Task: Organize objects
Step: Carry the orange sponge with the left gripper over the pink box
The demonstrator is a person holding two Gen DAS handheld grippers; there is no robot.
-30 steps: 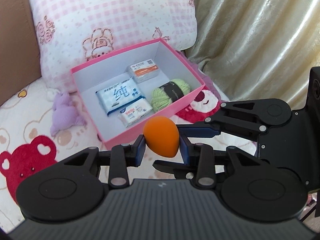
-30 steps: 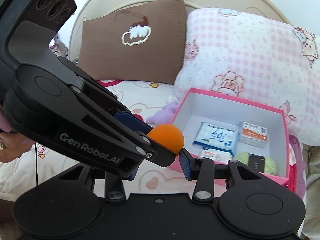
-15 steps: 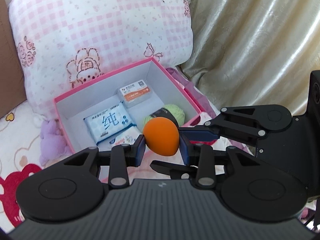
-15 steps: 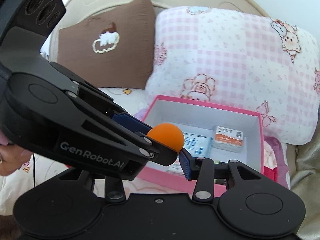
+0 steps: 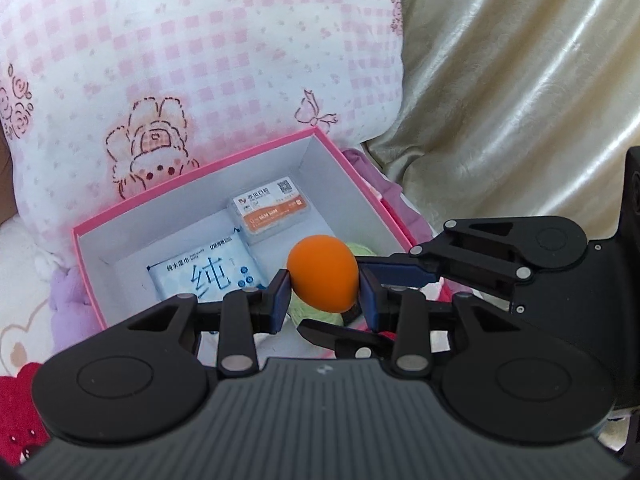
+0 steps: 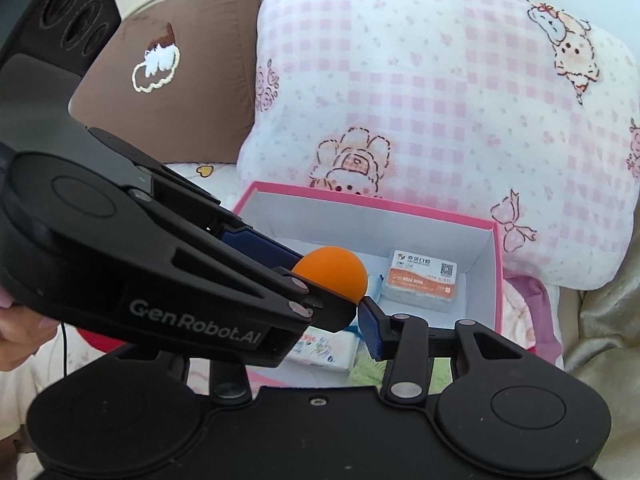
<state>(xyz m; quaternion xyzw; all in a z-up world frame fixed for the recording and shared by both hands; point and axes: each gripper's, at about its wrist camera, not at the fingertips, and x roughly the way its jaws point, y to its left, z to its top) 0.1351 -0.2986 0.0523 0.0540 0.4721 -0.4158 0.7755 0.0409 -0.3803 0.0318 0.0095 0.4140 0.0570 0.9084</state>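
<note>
Orange, egg-shaped sponge (image 5: pixel 322 273) looks soft and light; the left hand-held gripper (image 5: pixel 323 294) pinches its middle, and the right hand-held gripper (image 6: pixel 352 304) also clamps it, above the pink box (image 5: pixel 192 172).

Matte black plastic all over, both units. Left gripper (image 5: pixel 322 296) and right gripper (image 6: pixel 352 308): dark blue pads (image 5: pixel 279 300) on black linkage arms, silver rivets (image 5: pixel 236 361) at the pivots, round discs either side of a ribbed grey housing (image 5: pixel 320 420). "GenRobot.AI" (image 6: pixel 196 322) in grey on one side plate. Thin black cable (image 6: pixel 64 344) hanging nearby.
</note>
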